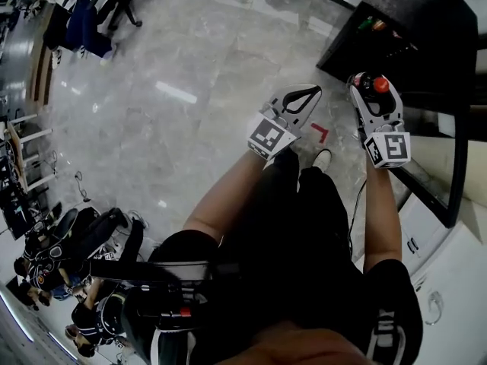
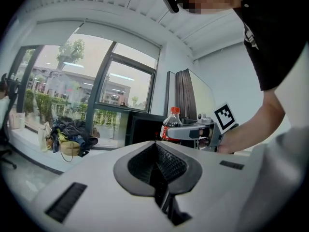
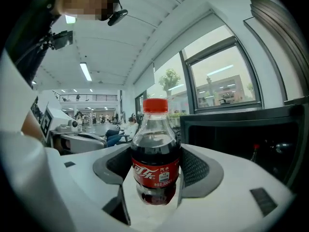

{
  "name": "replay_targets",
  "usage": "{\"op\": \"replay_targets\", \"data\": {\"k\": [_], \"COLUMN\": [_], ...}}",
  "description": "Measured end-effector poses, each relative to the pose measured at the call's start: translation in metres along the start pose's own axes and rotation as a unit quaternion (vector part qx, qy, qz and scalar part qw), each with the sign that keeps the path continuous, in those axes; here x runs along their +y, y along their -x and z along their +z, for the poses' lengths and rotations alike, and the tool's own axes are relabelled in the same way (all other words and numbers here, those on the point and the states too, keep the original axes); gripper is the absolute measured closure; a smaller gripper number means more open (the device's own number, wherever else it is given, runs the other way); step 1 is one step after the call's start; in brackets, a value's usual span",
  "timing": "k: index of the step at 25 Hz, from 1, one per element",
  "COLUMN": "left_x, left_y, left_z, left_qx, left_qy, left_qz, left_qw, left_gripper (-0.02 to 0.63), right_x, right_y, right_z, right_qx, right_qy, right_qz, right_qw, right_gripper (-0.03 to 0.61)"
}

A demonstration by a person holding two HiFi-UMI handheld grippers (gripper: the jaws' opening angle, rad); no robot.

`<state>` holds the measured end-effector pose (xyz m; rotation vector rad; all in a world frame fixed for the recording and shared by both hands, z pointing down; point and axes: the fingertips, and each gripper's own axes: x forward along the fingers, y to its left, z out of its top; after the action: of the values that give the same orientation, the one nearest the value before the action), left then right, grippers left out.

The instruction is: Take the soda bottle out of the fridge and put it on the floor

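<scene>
Gripping soda bottle (image 3: 155, 151) upright in right gripper (image 1: 373, 90) fingers, apparently out of fridge (image 1: 415, 21) | left gripper (image 2: 157, 178) fingers closed, empty | outstanding: lowering bottle onto floor (image 1: 190, 128).

Small cola bottle (image 3: 156, 153), red cap, red label, dark soda inside, stands upright, pinched by the right gripper (image 3: 153, 190). It's up off the floor (image 1: 190, 90), just beside the dark fridge (image 3: 241, 134).

Left tongs (image 1: 310, 93) closed and empty, held beside right tongs (image 3: 155, 170) clamping the soda bottle (image 3: 155, 144).
</scene>
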<state>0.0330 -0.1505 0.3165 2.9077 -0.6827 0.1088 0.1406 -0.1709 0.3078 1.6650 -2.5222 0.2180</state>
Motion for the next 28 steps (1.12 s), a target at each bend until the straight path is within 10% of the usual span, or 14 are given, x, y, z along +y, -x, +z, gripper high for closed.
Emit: {"op": "replay_targets", "data": {"k": [14,28], "left_x": [-0.011,0.046], "left_y": [0.039,0.059], "left_z": [-0.132,-0.403], "left_qx": [0.019,0.09], "left_qy": [0.045,0.126], "left_qz": [0.121,0.139], "left_qw": [0.9914,0.9781], "left_gripper": [0.615,0.615], "right_x": [0.064,0.07], "right_y": [-0.008,-0.082], "right_z": [-0.138,-0.414], "right_qx": [0.012,0.084], "right_qy": [-0.001,-0.058], "right_qz": [0.146,0.08], "right_qw": [0.989,0.992], "right_gripper": [0.267,0.267]}}
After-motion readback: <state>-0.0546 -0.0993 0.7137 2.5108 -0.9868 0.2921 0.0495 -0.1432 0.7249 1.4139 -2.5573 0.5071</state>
